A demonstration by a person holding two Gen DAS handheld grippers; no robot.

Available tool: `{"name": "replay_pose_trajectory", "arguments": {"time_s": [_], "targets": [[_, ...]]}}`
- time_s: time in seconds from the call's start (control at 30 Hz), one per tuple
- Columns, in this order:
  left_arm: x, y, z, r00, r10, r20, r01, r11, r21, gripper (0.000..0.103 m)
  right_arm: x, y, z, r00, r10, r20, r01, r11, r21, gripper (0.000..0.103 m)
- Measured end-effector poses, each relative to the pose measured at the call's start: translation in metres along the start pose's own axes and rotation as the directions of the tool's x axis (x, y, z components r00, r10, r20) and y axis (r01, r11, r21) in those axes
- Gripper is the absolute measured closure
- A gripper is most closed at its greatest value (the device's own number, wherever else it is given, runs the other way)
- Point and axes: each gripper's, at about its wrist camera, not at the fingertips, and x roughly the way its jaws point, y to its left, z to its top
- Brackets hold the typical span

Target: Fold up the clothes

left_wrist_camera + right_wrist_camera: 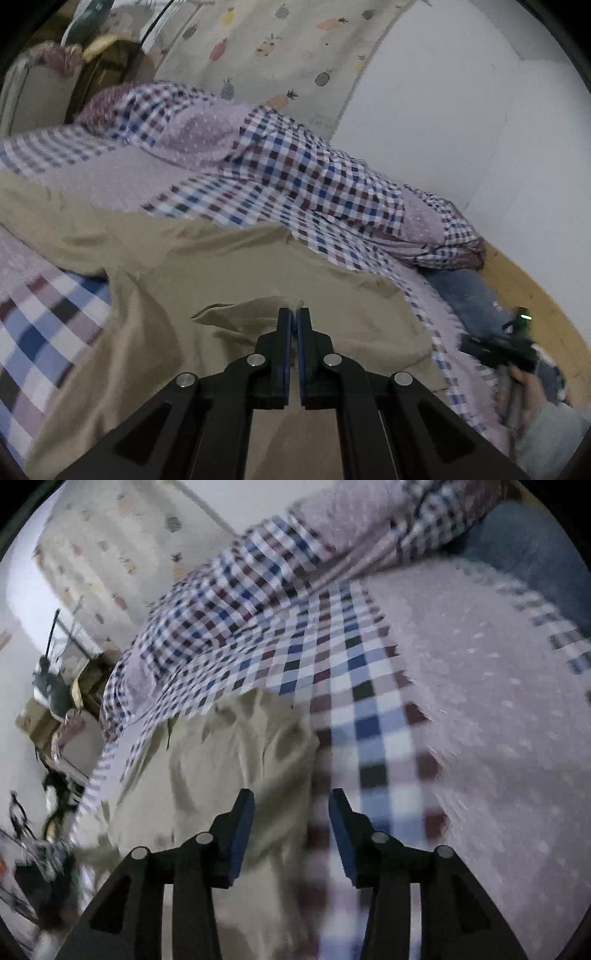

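Observation:
A beige garment point(207, 258) lies spread across the checked bedcover point(55, 325) in the left wrist view. My left gripper point(294, 312) is shut on a raised fold of that beige cloth, which pokes up between the tips. At the far right of the same view a hand holds the other gripper point(506, 350) beside the bed edge. In the right wrist view the beige garment point(229, 760) sits crumpled at lower left. My right gripper point(291, 801) stands open above the garment's right edge, with nothing between its fingers.
A bunched checked and lilac quilt point(295, 166) lies along the far side of the bed. Blue denim point(469, 295) rests by the wooden bed frame point(535, 295) at the right. A pineapple-print curtain point(280, 44) hangs behind. Furniture and cables point(48, 709) crowd the left.

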Motion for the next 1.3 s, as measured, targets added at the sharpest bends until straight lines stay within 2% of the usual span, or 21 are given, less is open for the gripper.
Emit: {"name": "replay_pose_trajectory", "arguments": {"time_s": [0.1,0.23,0.3,0.33,0.37,0.43,0.53,0.57,0.67,0.7,0.77,0.8,0.83,0.87,0.9,1.0,1.07,1.1,1.2,1.27,1.3], "targets": [[0.000,-0.002,0.003,1.000,-0.028,-0.003,0.028,1.000,-0.012,0.101,0.042,-0.009,0.032,0.999,-0.004,-0.048,0.006,0.999,0.044,0.057],[0.001,0.001,0.005,0.999,-0.042,-0.009,0.042,0.999,-0.035,0.101,0.087,-0.021,0.045,0.988,-0.047,-0.145,0.056,0.997,0.055,0.058],[0.002,0.003,0.008,0.999,-0.047,-0.004,0.046,0.998,-0.048,0.101,0.101,-0.018,0.047,0.982,-0.085,-0.166,0.086,0.996,-0.005,0.061],[0.003,0.003,0.010,0.999,-0.044,0.000,0.044,0.998,-0.050,0.101,0.101,-0.016,0.049,0.983,-0.083,-0.166,0.082,0.997,-0.014,0.085],[0.002,0.004,0.011,0.999,-0.040,0.007,0.041,0.998,-0.050,0.101,0.102,-0.014,0.051,0.983,-0.079,-0.166,0.076,0.997,-0.021,0.103],[-0.001,0.006,0.013,0.999,-0.032,0.026,0.034,0.998,-0.049,0.101,0.082,0.005,0.062,0.976,-0.208,-0.068,0.198,0.971,-0.135,0.103],[-0.008,0.007,0.015,0.998,-0.021,0.061,0.024,0.999,-0.048,0.101,0.043,0.025,0.073,0.936,-0.324,0.138,0.345,0.922,-0.178,0.103],[-0.011,0.008,0.016,0.997,-0.017,0.073,0.021,0.999,-0.048,0.102,0.040,0.026,0.076,0.922,-0.357,0.147,0.380,0.909,-0.175,0.102],[0.000,0.004,0.010,1.000,0.022,0.017,-0.022,1.000,-0.015,0.101,0.062,0.016,0.078,0.882,-0.468,0.052,0.470,0.865,-0.179,0.099],[0.002,0.003,0.008,1.000,0.028,0.003,-0.028,1.000,-0.009,0.101,0.079,0.007,0.078,0.864,-0.502,-0.031,0.490,0.854,-0.178,0.099],[0.007,0.001,0.005,0.999,0.039,-0.022,-0.038,0.999,0.003,0.101,0.097,-0.007,0.075,0.824,-0.551,-0.134,0.529,0.832,-0.166,0.098],[0.008,-0.001,0.004,0.999,0.040,-0.026,-0.040,0.999,0.009,0.101,0.096,-0.009,0.074,0.815,-0.565,-0.131,0.546,0.824,-0.154,0.097],[0.008,-0.003,0.004,0.999,0.038,-0.024,-0.038,0.999,0.023,0.101,0.088,-0.011,0.073,0.810,-0.576,-0.105,0.564,0.816,-0.129,0.086],[0.007,-0.005,0.004,0.999,0.036,-0.020,-0.036,0.999,0.037,0.101,0.079,-0.012,0.072,0.811,-0.579,-0.083,0.571,0.815,-0.103,0.065],[0.008,-0.007,0.003,0.999,0.038,-0.022,-0.037,0.998,0.049,0.101,0.068,-0.012,0.070,0.819,-0.571,-0.058,0.567,0.820,-0.077,0.057],[0.010,-0.003,0.004,0.999,0.023,-0.040,-0.022,1.000,0.020,0.101,0.045,0.005,0.058,0.873,-0.487,-0.018,0.485,0.871,-0.083,0.055],[0.010,0.003,0.007,0.999,-0.003,-0.046,0.002,1.000,-0.024,0.101,0.038,0.034,0.035,0.923,-0.385,0.007,0.380,0.909,-0.172,0.055],[0.010,0.006,0.009,0.998,-0.023,-0.051,0.020,0.998,-0.056,0.101,0.036,0.061,0.013,0.956,-0.292,0.007,0.284,0.921,-0.267,0.055],[0.010,0.018,0.013,0.994,-0.088,-0.070,0.076,0.985,-0.152,0.101,0.044,0.127,-0.046,0.985,-0.169,-0.040,0.129,0.868,-0.480,0.055],[0.010,0.024,0.015,0.988,-0.128,-0.081,0.109,0.972,-0.210,0.101,0.054,0.169,-0.094,0.991,-0.101,-0.086,0.027,0.788,-0.616,0.056],[0.011,0.027,0.015,0.986,-0.143,-0.087,0.119,0.966,-0.231,0.101,0.059,0.193,-0.118,0.992,-0.083,-0.095,-0.005,0.728,-0.685,0.056]]}}
